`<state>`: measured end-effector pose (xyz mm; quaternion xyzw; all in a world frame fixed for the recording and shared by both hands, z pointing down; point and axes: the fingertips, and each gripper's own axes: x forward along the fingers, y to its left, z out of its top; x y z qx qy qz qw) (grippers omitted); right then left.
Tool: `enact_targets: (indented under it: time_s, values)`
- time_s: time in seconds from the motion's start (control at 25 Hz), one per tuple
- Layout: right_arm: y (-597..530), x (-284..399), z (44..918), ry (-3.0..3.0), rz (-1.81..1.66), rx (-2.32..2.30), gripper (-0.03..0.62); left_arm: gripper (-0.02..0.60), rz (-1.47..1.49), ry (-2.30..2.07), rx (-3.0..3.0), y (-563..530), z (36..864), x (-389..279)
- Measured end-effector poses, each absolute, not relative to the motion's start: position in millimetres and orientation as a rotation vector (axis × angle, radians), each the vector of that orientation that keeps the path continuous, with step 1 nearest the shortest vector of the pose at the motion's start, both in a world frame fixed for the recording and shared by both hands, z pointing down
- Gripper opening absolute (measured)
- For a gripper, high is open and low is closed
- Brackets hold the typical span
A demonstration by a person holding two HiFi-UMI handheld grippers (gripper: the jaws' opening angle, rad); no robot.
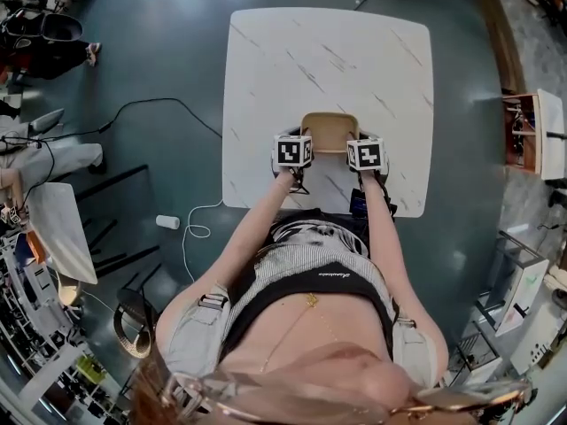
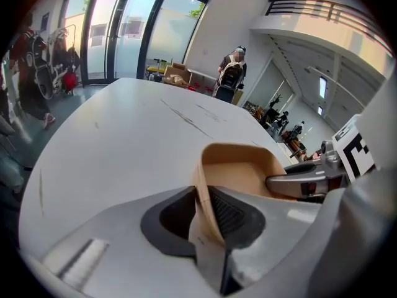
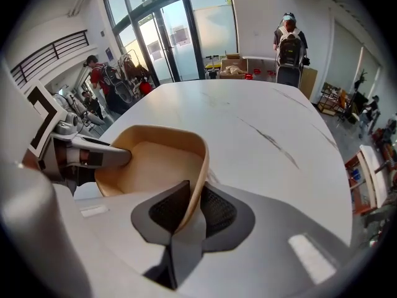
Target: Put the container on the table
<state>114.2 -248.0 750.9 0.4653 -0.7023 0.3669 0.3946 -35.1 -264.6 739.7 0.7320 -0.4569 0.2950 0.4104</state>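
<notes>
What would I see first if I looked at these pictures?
A tan container stands out, at the near side of a big white table. The left tool pinches its left wall and the right tool pinches its right wall, so both hold it at once.

Container (image 1: 330, 131) over the table's (image 1: 328, 51) near half, straight ahead of you, between your two grippers. Your left gripper (image 2: 205, 213) has its left wall between the jaws, your right gripper (image 3: 189, 211) its right wall. Whether it touches the table, cannot tell.
</notes>
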Motion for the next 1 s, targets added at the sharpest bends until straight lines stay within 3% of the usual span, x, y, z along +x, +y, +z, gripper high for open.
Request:
enact_targets:
  time_s: [1.0]
  values:
    - [-248.4, 113.2, 748.5, -1.796, 0.957, 1.181, 0.078, 0.054, 0.766, -1.189, 1.890, -263.9, 738.3, -33.1]
